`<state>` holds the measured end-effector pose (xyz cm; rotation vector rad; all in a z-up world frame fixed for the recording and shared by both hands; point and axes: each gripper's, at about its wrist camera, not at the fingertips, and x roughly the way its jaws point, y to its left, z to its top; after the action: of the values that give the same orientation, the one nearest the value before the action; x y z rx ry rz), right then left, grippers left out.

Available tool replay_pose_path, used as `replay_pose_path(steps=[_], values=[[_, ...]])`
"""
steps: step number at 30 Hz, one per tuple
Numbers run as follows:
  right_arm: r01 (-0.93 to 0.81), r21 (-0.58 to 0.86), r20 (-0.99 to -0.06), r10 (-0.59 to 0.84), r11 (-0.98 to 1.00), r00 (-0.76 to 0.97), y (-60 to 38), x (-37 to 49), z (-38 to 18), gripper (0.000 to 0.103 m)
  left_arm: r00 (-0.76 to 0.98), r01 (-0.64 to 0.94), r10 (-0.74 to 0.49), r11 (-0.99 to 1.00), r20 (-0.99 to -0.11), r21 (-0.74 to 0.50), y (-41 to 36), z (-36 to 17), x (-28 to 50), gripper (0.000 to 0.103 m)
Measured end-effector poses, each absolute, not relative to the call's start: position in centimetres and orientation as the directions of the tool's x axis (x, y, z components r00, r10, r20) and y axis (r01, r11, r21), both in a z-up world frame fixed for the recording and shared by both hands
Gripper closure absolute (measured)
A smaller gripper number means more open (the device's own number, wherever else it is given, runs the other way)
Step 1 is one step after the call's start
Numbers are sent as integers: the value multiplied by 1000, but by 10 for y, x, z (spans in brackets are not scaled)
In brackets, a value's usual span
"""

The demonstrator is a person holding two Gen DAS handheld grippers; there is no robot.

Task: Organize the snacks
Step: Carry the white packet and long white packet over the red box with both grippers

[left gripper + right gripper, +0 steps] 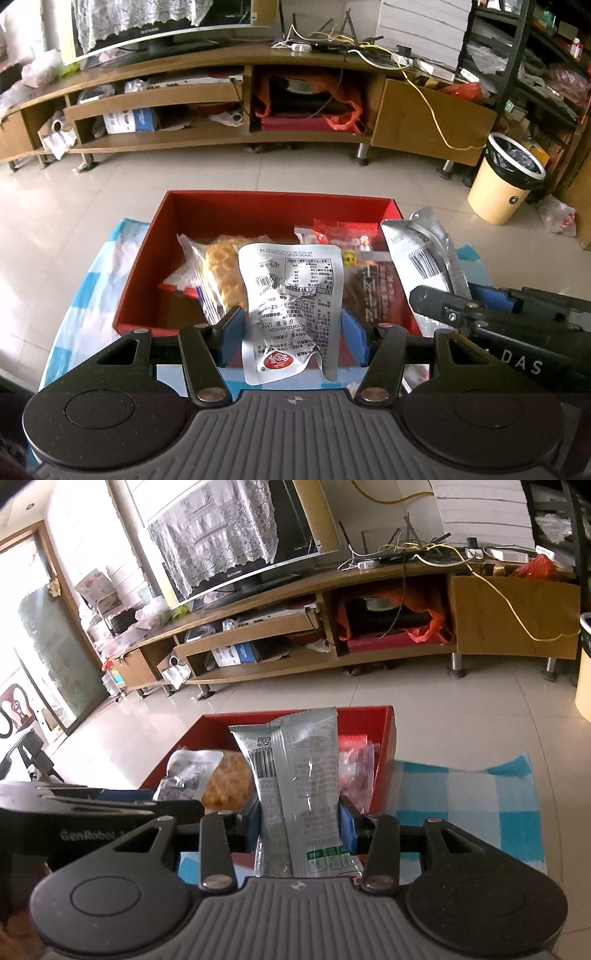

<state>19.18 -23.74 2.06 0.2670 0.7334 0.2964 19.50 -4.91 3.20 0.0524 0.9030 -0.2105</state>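
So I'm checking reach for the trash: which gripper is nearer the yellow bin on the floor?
Right. The right gripper holds its grey packet on the bin's side of the red box; the left gripper holds a silver pouch further from it.

Silver pouch (291, 295): glossy crinkled foil/plastic. Grey wrapper (299, 782): shiny smooth film. Red box (147, 258): matt card inside. Checked cloth (461, 797) lower right: soft fabric. Floor (221, 173): glossy tile. TV stand (258, 59) up top: smooth wood.
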Motion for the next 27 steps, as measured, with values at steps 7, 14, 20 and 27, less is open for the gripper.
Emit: replay_pose_path(steps=[7, 14, 20, 27], values=[[-148, 344, -627, 344, 927, 699, -235, 219, 10, 61, 605, 191, -136, 981, -784, -23, -53, 26, 217, 39], [-135, 344, -638, 337, 929, 693, -232, 238, 2, 61, 600, 175, -116, 984, -792, -11, -51, 18, 232, 39], [-129, 341, -643, 331, 931, 691, -230, 245, -1, 61, 603, 171, -108, 985, -790, -4, -50, 16, 239, 38], [-127, 336, -648, 327, 933, 687, -228, 248, -4, 61, 601, 167, -105, 986, -792, -4, -50, 15, 242, 38]])
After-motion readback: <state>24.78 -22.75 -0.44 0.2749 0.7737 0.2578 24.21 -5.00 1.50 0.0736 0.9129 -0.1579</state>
